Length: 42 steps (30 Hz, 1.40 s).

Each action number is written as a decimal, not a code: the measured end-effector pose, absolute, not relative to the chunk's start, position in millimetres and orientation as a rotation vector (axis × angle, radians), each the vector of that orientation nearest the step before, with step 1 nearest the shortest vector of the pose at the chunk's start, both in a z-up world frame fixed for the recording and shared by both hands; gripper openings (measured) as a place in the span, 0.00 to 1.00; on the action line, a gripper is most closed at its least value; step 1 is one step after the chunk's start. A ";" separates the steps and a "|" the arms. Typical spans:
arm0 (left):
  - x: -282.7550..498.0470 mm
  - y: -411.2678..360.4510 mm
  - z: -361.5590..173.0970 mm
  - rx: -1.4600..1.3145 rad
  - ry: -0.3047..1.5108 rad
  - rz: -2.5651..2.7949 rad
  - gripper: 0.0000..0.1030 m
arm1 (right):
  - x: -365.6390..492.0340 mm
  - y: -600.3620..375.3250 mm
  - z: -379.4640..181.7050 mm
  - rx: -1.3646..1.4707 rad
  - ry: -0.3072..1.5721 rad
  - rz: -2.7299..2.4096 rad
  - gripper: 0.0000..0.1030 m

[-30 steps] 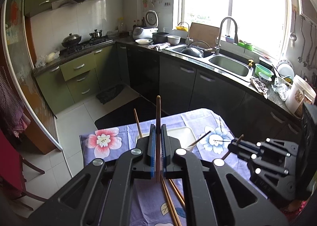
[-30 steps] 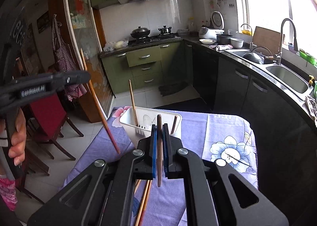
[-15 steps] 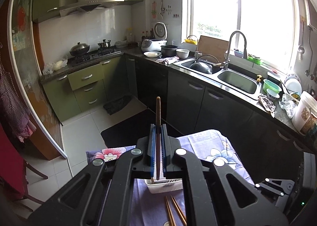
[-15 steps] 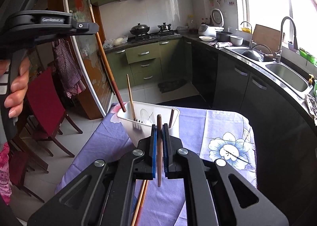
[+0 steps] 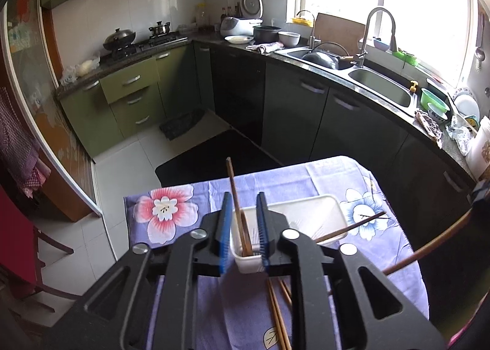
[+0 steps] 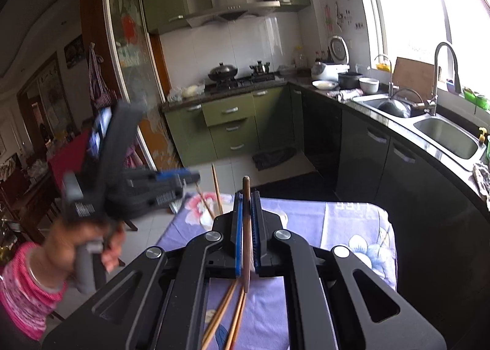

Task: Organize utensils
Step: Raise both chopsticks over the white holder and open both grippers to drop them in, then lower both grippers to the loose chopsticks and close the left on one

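Observation:
My left gripper [image 5: 243, 203] is open above the near end of the white utensil basket [image 5: 318, 206] on the floral tablecloth. A brown chopstick [image 5: 234, 190] stands in the basket between the jaws, touching neither. Another chopstick [image 5: 352, 227] leans out of the basket to the right. My right gripper [image 6: 247, 199] is shut on a dark brown chopstick [image 6: 246, 227], held upright over the table. The left gripper [image 6: 171, 184] shows blurred at the left of the right wrist view, over two standing chopsticks [image 6: 216, 187]. Loose chopsticks [image 5: 277, 313] lie on the cloth in front.
The purple floral tablecloth [image 5: 309, 178] covers a small table with its edges near on all sides. Dark kitchen cabinets [image 5: 294, 117] and a sink [image 5: 379, 86] run behind and to the right. A red chair [image 6: 64, 163] stands to the left.
My left gripper has come down over the basket and opened, leaving its chopstick standing in the basket. My right gripper still holds its chopstick.

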<state>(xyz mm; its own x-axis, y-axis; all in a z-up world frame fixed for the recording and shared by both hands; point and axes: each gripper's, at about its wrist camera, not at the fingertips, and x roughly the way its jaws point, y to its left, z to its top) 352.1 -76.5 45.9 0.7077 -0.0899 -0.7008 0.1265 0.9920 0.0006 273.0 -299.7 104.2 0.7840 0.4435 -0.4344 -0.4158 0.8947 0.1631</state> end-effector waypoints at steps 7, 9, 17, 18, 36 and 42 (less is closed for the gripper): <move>331.8 -60.9 39.0 0.030 0.777 -0.140 0.18 | 283.9 -298.2 148.8 0.131 0.330 0.422 0.06; 324.2 -58.2 39.9 0.032 0.770 -0.140 0.19 | 291.6 -296.7 155.3 0.133 0.314 0.392 0.06; 315.0 -55.2 33.6 0.037 0.782 -0.149 0.21 | 336.7 -285.0 129.2 0.087 0.415 0.324 0.06; 315.2 -55.3 32.4 0.037 0.785 -0.148 0.21 | 341.7 -282.2 122.1 0.072 0.438 0.324 0.06; 299.8 -63.3 4.3 0.034 0.833 -0.160 0.24 | 300.6 -288.6 75.4 0.018 0.492 0.407 0.14; 300.4 -77.2 -44.3 0.030 0.921 -0.173 0.24 | 285.8 -293.4 10.2 0.003 0.590 0.402 0.18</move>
<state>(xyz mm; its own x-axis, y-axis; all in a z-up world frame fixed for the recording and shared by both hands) 300.4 -77.2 -44.3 0.5919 -0.1358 -0.7945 0.1613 0.9857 -0.0484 285.8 -293.4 10.2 0.7561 0.3695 -0.5402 -0.3678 0.9226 0.1163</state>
